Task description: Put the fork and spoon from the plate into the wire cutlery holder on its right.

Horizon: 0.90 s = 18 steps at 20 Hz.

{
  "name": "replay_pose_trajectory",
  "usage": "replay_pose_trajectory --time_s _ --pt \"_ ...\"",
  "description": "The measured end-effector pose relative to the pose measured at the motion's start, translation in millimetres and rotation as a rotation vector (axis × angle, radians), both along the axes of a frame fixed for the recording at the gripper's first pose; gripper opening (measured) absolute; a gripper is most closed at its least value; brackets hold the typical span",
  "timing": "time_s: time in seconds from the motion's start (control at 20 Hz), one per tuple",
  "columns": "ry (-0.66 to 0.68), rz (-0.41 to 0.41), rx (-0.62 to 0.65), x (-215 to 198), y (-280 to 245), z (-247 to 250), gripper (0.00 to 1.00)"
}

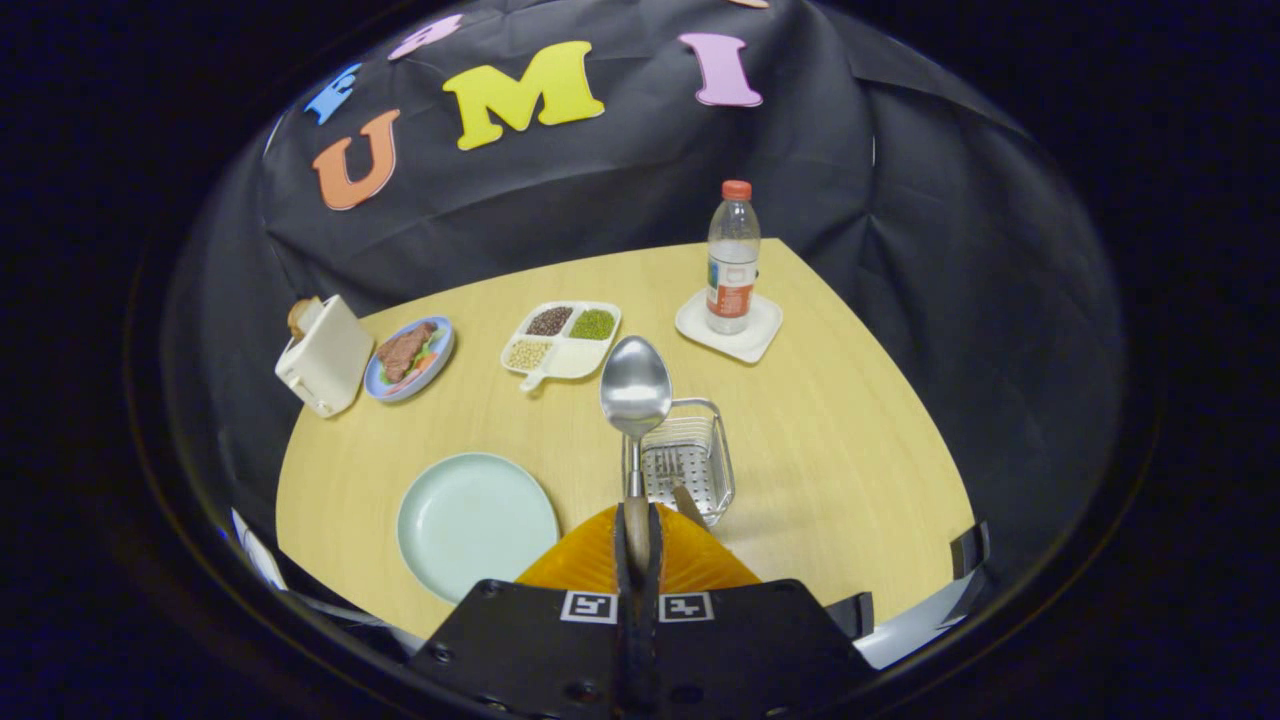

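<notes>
Gripper view: I've got the spoon pinched by its handle between the two fingers, jaws nearly closed with just the handle's thickness between them, bowl pointing straight out ahead of the gripper. It's raised off the table, and the bowl sits above the near-left corner of the wire holder, just right of the plate. Plate is bare now; the fork is already lying inside the holder, tines away from me, handle end toward the fingers. Handling, my read: the spoon is polished metal up front with what looks like a wooden handle, so stiff, light, not fragile, but the metal is slick and the bowl end is the heavy end. Holding it near the tail of the handle means a long lever, so it could pivot or droop in the pads if I swing fast. The wooden part is the right place to hold; I wouldn't go for the neck or bowl. The holder is light wire and I'd guess it skids if the spoon knocks the rim. Pose: gripper is high above the near edge of the table, pitched down and looking forward across it, fingers vertical-seamed and roughly centred on the holder's left wall. I judge it needs a small shift right and a tip down before letting go so the bowl clears the rim and doesn't land on the fork.
</notes>
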<state>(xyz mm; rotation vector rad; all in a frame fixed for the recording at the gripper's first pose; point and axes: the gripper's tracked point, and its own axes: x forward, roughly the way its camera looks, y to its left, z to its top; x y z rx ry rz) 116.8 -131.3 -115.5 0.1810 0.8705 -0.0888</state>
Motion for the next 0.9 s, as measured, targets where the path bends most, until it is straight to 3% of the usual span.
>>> replay_pose_trajectory --time_s 0.9 --pt "0.029 -0.031 0.067 11.1 -13.3 -22.8 0.05"
